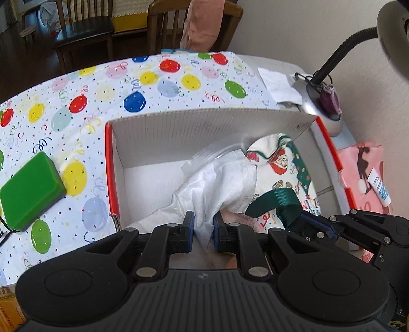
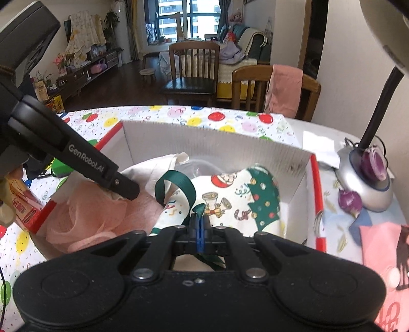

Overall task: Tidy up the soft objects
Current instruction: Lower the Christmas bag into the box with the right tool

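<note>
The left gripper [image 1: 203,227] pinches the white cloth [image 1: 219,176] and the right gripper [image 2: 200,224] pinches the green strap [image 2: 179,184], so letting go early could drop both outside the box [image 1: 204,120].

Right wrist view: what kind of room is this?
Probably a home's living and dining room: wooden chairs stand behind the table with its balloon cloth, a sofa sits by the window.

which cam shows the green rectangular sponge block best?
Left wrist. The green rectangular sponge block lies whole and unobstructed on the balloon-print tablecloth, left of the red-edged cardboard box. Right wrist shows only a green sliver behind the left gripper.
</note>
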{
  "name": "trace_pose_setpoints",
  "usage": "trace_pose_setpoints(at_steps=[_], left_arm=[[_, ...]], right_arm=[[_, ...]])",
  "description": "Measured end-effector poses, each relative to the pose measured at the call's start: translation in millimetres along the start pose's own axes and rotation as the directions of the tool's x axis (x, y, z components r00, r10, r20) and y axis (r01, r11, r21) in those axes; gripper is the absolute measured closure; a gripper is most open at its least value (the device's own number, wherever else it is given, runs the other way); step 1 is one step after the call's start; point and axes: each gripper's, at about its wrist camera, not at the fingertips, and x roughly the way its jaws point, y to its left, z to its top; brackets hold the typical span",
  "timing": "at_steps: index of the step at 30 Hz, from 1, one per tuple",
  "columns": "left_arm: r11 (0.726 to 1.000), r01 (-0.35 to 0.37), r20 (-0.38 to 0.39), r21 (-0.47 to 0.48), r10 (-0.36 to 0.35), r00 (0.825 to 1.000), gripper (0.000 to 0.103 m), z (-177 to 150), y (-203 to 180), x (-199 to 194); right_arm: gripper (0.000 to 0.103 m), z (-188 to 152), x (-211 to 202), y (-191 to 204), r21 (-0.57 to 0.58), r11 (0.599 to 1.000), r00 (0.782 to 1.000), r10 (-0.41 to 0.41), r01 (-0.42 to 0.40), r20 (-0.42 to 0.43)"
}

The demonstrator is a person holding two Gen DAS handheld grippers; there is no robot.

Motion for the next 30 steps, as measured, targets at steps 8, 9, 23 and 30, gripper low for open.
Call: trace_pose_setpoints(at_steps=[8,9,23,30], left_arm=[[0.999,-0.032,-0.031,0.024,0.033,0.999,0.089,-9.3,2.9,15.7],[0.999,-0.03,-0.032,0.023,0.031,0.999,0.089,-10.0,3.3,15.8],[0.999,-0.026,0.034,0.035,0.025,0.999,0.077,-20.2,-0.1,-10.9],[0.999,0.002,0.074,0.04,-0.005,0.997,0.028,-30.0,-1.8,-30.9]], right_arm=[[0.087,-3.8,2.0,-2.7,0.065,0.998,0.999,0.016,-0.013,-0.037],[0.086,-3.8,1.3,-3.5,0.071,0.997,0.999,0.022,-0.019,-0.041],[0.055,-3.7,-25.3,-4.5,0.088,0.995,0.998,0.052,-0.049,-0.034],[0.05,-2.5,-40.7,2.3,0.085,0.995,0.998,0.06,-0.059,-0.01]])
